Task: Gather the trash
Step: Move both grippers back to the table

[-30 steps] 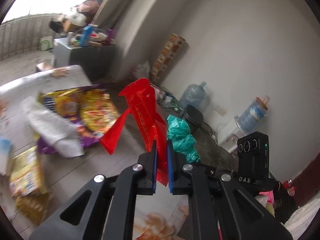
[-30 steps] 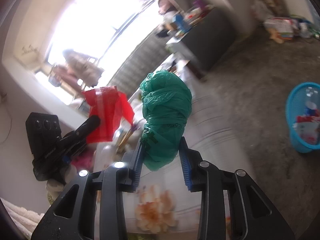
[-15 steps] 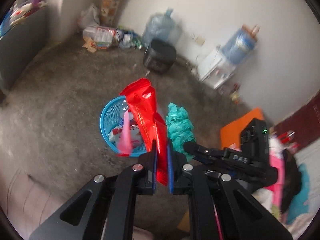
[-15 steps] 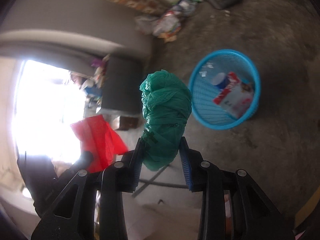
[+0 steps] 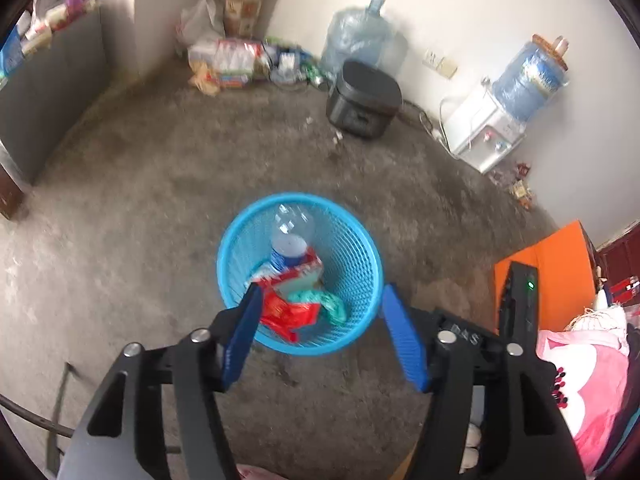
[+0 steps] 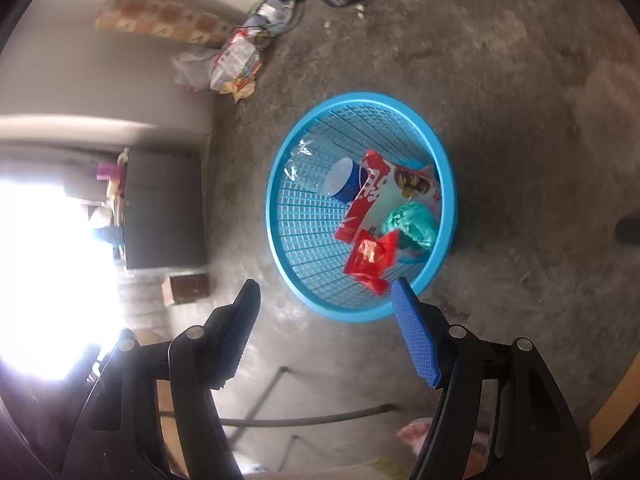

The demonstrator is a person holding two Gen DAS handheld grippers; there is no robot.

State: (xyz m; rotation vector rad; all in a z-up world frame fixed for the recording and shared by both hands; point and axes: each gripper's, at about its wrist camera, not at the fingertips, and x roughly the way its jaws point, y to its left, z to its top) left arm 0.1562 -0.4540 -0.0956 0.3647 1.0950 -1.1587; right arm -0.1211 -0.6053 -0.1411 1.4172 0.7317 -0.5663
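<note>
A blue mesh waste basket [image 5: 362,280] stands on the concrete floor; it also shows in the right wrist view [image 6: 280,216]. Inside lie a red wrapper [image 5: 288,314] [image 6: 370,258], a green plastic bag [image 5: 330,304] [image 6: 412,226], a red-and-white snack packet [image 6: 384,188] and a clear bottle with a blue label [image 5: 290,236] [image 6: 340,182]. My left gripper [image 5: 320,334] is open and empty above the basket's near rim. My right gripper [image 6: 326,330] is open and empty above the floor just short of the basket.
A black cooker [image 5: 362,100], water jugs [image 5: 356,42], a white dispenser [image 5: 486,132] and a heap of packets [image 5: 240,62] line the far wall. A dark cabinet [image 5: 44,92] stands at the left. An orange board [image 5: 548,268] and pink cloth [image 5: 580,376] lie at the right.
Both grippers have opened over the basket. The red wrapper has left my left gripper and the green bag my right; both now lie in the basket.
</note>
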